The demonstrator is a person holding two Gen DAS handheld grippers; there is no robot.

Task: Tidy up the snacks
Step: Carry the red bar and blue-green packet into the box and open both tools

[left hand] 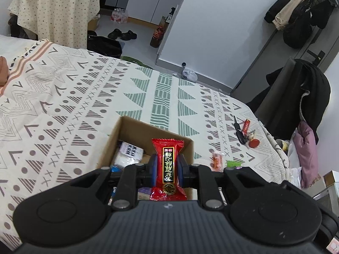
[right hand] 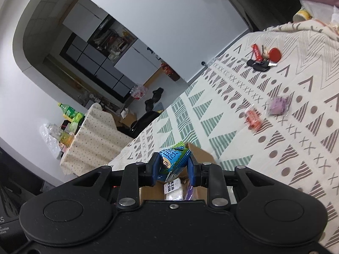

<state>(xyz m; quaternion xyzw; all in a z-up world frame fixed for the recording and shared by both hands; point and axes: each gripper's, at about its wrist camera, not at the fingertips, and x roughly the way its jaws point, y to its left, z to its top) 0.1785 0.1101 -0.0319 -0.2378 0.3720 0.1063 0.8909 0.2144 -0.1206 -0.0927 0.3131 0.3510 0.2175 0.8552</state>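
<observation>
Left gripper [left hand: 167,167] clamped on red snack packet [left hand: 167,167], black label strip with gold Chinese characters, not legible; packet upright between blue pads, above cardboard box [left hand: 118,136]. Right gripper [right hand: 174,165] tilted, pinching blue-green packet [right hand: 172,159] with partial white characters, over same box [right hand: 198,151]. White wrapped snack [left hand: 130,152] inside box below. Beyond right gripper on bedspread [right hand: 275,148]: orange-red candy [right hand: 253,119], purple candy [right hand: 277,105], keys [right hand: 261,60] farther.

Two held snacks [left hand: 168,165] [right hand: 172,160] — one box [left hand: 118,135], keys [left hand: 243,133].
</observation>
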